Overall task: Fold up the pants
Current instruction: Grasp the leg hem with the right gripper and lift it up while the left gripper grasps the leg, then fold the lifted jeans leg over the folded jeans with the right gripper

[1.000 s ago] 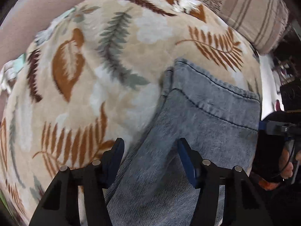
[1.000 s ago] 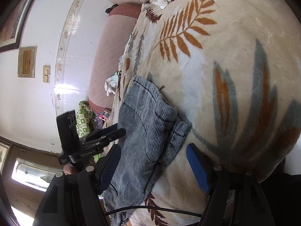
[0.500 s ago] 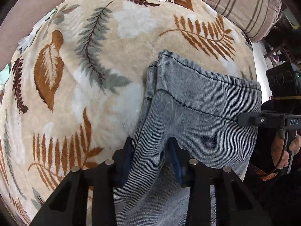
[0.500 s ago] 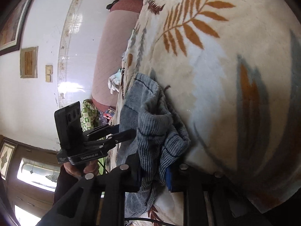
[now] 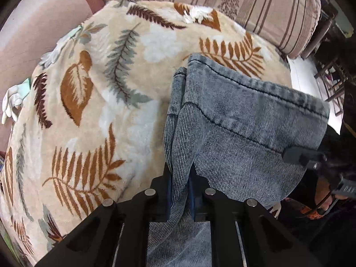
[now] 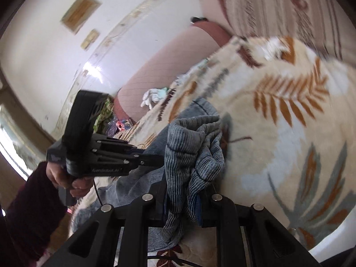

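The grey-blue denim pants (image 5: 244, 124) lie folded on a beige leaf-patterned blanket (image 5: 93, 93), hems towards the far cushions. My left gripper (image 5: 180, 178) is shut on the pants' near left edge. In the right wrist view my right gripper (image 6: 181, 191) is shut on a bunched edge of the pants (image 6: 191, 146), lifted off the blanket (image 6: 289, 115). The left gripper (image 6: 153, 161) shows there too, gripping the same cloth. The right gripper's finger (image 5: 296, 155) shows at the pants' right edge in the left wrist view.
A striped cushion (image 5: 222, 2) lines the back of the sofa. A pink armrest (image 5: 33, 37) is at the far left, with white cloth (image 5: 11, 104) beside it. Chairs (image 5: 333, 73) stand on the floor to the right. A wall with frames (image 6: 80, 13) is behind.
Both grippers went from open around the pants' near edges to shut on them. The right gripper has lifted its bunched edge and swung; the left pulled back slightly.
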A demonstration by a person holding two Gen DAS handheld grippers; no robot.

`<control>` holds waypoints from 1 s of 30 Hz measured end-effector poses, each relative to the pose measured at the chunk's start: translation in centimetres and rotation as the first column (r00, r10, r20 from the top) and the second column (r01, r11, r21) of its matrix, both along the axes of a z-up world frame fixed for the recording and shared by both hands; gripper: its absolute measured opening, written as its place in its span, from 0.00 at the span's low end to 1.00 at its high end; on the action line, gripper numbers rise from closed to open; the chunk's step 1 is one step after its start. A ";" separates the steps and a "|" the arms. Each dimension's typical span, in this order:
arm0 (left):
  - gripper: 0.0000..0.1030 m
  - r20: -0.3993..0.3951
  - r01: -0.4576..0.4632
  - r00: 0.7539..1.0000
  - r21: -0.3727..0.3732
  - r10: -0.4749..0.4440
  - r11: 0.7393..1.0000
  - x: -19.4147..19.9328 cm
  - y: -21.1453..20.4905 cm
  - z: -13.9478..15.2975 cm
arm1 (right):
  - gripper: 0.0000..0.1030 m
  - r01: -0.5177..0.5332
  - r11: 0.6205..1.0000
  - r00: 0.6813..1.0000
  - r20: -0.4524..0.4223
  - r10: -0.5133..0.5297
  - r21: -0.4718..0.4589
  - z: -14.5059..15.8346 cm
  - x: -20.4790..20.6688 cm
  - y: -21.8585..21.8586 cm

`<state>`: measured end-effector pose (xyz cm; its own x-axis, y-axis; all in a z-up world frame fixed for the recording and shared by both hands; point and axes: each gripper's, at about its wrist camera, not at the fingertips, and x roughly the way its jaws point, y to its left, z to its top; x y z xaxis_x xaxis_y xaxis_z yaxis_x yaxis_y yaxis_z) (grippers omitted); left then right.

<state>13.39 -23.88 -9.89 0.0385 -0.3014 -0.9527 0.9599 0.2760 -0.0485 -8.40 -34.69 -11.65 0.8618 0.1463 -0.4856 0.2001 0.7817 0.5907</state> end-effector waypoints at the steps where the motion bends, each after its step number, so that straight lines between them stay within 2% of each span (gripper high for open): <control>1: 0.12 0.000 -0.004 1.000 -0.012 0.004 1.000 0.3 0.6 0.4 | 0.19 -0.009 0.999 1.000 0.013 0.009 -0.038 0.5 0.0 0.8; 7: 0.12 0.021 -0.035 0.999 -0.096 0.037 0.995 0.8 4.3 2.8 | 0.19 -0.087 0.977 0.989 0.099 0.108 -0.194 3.0 0.2 6.0; 11: 0.12 0.035 -0.089 0.995 -0.145 0.095 0.985 1.5 7.7 3.3 | 0.19 -0.172 0.938 0.964 0.144 0.223 -0.302 4.3 0.9 10.7; 14: 0.12 0.036 -0.168 0.983 -0.205 0.179 0.964 2.6 11.8 3.7 | 0.19 -0.252 0.902 0.938 0.141 0.316 -0.350 4.4 2.0 14.1; 17: 0.15 -0.015 -0.276 0.959 -0.284 0.283 0.918 4.0 16.7 3.8 | 0.19 -0.319 0.857 0.912 0.115 0.394 -0.406 4.2 2.9 17.7; 19: 0.21 -0.028 -0.352 0.932 -0.304 0.361 0.885 4.6 20.0 3.1 | 0.19 -0.369 0.819 0.887 0.094 0.451 -0.440 4.1 3.3 20.2; 20: 0.24 -0.030 -0.384 0.919 -0.301 0.394 0.873 4.8 21.4 2.7 | 0.22 -0.425 0.792 0.866 0.058 0.497 -0.438 3.7 4.0 21.4; 22: 0.28 -0.052 -0.470 0.878 -0.278 0.475 0.838 5.5 24.8 1.1 | 0.25 -0.502 0.755 0.835 -0.009 0.551 -0.422 2.6 5.0 23.5; 23: 0.30 -0.056 -0.524 0.847 -0.261 0.529 0.811 5.9 26.7 0.1 | 0.31 -0.552 0.727 0.808 -0.047 0.587 -0.409 1.9 5.5 24.5; 25: 0.30 -0.091 -0.602 0.795 -0.239 0.600 0.762 6.5 29.4 -1.4 | 0.40 -0.651 0.649 0.742 -0.151 0.653 -0.394 0.5 6.1 26.8; 26: 0.30 -0.107 -0.630 0.773 -0.235 0.625 0.740 6.6 30.4 -1.8 | 0.53 -0.683 0.611 0.715 -0.192 0.672 -0.400 -0.2 6.2 27.8; 28: 0.29 -0.114 -0.706 0.703 -0.235 0.702 0.668 6.8 32.7 -2.4 | 0.54 -0.725 0.556 0.667 -0.213 0.714 -0.406 -0.7 5.8 28.9; 30: 0.29 -0.161 -0.755 0.650 -0.250 0.743 0.606 7.0 34.8 -2.3 | 0.54 -0.748 0.531 0.634 -0.193 0.749 -0.398 -0.6 5.2 28.9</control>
<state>20.37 10.88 -12.17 0.3365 -0.4253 -0.8402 0.4199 0.8663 -0.2704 -3.22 -5.75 -12.21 0.5324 0.5304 -0.6598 -0.5734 0.7993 0.1798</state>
